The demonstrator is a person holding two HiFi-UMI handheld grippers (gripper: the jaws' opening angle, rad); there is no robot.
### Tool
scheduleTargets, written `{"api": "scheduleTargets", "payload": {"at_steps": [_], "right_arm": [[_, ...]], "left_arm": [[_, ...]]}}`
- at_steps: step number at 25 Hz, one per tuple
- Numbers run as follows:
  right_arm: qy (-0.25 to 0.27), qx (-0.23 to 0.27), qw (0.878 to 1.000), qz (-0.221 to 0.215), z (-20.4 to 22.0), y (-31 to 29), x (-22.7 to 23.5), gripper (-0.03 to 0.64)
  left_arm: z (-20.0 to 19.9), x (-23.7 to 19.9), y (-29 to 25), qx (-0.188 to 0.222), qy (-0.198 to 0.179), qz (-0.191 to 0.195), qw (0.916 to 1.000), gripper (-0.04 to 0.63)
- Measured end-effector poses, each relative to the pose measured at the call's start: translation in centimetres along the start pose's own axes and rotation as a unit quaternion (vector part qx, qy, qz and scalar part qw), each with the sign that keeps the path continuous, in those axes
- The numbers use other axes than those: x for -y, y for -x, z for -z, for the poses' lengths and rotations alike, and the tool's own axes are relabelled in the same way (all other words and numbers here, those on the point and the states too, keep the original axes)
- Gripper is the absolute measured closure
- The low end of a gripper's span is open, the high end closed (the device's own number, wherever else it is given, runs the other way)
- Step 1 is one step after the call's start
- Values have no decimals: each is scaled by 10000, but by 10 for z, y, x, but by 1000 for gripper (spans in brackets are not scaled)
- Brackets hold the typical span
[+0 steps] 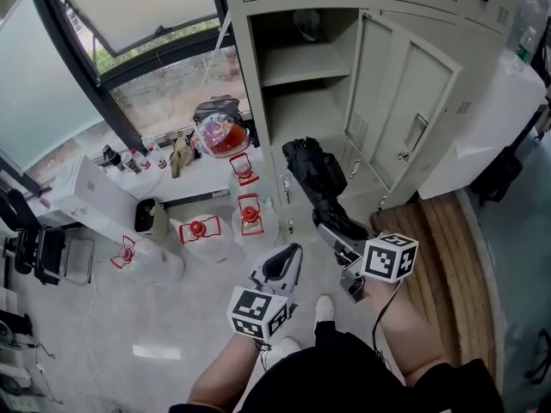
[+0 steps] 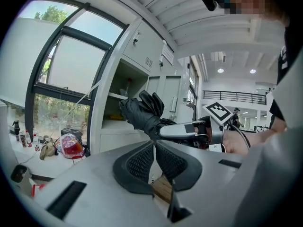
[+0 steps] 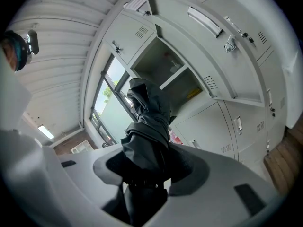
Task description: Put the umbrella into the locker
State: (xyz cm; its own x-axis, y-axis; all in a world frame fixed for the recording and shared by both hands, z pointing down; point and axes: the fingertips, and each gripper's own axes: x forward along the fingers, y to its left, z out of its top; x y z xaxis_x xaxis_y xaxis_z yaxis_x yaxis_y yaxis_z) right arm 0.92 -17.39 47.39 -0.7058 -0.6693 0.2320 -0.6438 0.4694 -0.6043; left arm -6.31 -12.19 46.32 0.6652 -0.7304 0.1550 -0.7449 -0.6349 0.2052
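**A:** The right gripper (image 1: 334,227) has its jaws clamped tight on the umbrella (image 1: 314,175). It's black and folded up, and it's held near the lower end.

**B:** And where's it pointing?

**A:** Straight at the locker (image 1: 248,76). The door (image 1: 405,101) is swung wide open to the right of the opening. The free end of the umbrella is up at the mouth of the open compartment, below the shelf (image 1: 301,65). From the left gripper view the umbrella (image 2: 142,112) sits just in front of the locker, not inside.

**B:** How's the grip from close in?

**A:** In the right gripper view the umbrella (image 3: 149,126) fills the gap, with both pads pressed against the fabric. The open locker (image 3: 189,18) looms beyond its tip.

**B:** And the other hand?

**A:** The left gripper (image 1: 293,252) is further back from the locker than the right one. Its jaws are closed tip to tip with nothing between them; you can see them meet in the left gripper view (image 2: 154,144).

**B:** Anything else around?

**A:** There are clear jugs (image 1: 250,215) with red handles on the floor just left of the locker.
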Motion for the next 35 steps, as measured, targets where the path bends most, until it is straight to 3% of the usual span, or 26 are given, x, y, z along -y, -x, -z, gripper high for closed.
{"api": "scheduleTargets", "payload": {"at_steps": [18, 35], "right_arm": [[7, -156, 9999, 20, -26, -27, 34, 356], [331, -511, 9981, 43, -69, -78, 86, 356]], "left_arm": [[-5, -16, -42, -12, 79, -47, 10000, 568], [-25, -43, -106, 126, 89, -434, 9989, 568]]}}
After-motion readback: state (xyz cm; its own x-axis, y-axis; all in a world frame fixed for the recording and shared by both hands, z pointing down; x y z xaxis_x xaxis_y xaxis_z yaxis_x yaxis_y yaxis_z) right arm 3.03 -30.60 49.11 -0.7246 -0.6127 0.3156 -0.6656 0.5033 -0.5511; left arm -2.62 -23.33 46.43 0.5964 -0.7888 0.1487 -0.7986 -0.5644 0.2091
